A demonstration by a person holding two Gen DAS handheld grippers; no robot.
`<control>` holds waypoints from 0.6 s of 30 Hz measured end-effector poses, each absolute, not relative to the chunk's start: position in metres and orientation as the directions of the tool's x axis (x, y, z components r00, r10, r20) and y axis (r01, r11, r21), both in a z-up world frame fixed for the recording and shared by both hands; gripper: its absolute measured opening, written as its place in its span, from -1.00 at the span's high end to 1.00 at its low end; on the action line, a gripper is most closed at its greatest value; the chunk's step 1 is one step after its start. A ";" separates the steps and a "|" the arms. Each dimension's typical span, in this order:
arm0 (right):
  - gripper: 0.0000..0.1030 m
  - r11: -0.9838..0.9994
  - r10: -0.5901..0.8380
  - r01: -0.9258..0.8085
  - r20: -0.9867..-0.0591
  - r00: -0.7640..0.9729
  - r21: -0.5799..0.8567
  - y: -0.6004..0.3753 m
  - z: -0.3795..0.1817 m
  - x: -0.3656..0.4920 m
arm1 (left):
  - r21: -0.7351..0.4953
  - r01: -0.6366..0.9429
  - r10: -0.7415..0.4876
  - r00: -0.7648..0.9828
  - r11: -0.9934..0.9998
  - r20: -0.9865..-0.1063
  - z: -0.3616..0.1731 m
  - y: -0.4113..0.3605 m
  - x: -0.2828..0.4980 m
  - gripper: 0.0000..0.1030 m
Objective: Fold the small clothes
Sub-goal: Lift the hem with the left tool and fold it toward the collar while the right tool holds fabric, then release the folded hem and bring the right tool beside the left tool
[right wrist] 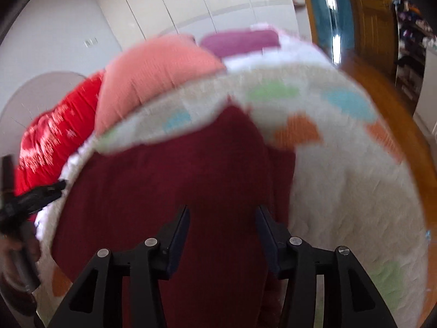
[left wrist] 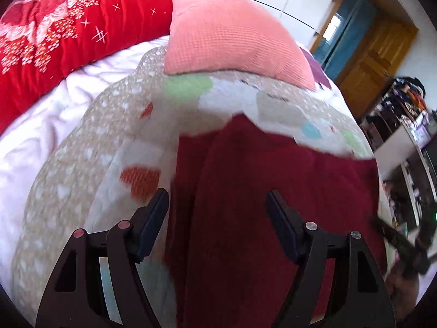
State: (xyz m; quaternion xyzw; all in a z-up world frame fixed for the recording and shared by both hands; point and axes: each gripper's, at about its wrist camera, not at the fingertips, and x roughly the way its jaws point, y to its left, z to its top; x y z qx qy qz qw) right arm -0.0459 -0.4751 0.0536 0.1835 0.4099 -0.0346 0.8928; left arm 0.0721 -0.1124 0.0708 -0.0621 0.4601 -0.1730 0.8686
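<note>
Beneath both spread grippers — left gripper (left wrist: 217,201), right gripper (right wrist: 222,216) — the maroon garment (left wrist: 262,191) runs lengthwise ahead, neither pinching it.

A dark red knitted garment (left wrist: 259,191) lies spread on the bed, on top of a pale blanket (left wrist: 82,169) with coloured hearts. It lies mostly flat, with long lengthwise folds, and it reaches toward the near edge of the bed.

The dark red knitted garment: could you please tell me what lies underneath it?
The dark red knitted garment lies on a white fleece blanket with coloured heart patches, which shows all around it. Whatever the blanket carries directly beneath the garment is covered.
</note>
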 end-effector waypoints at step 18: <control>0.06 0.901 0.342 -0.016 -0.688 0.640 0.433 -0.350 0.094 -0.027 | -0.182 0.239 -0.289 0.562 0.954 -0.775 0.052 -0.078 -0.001 -0.44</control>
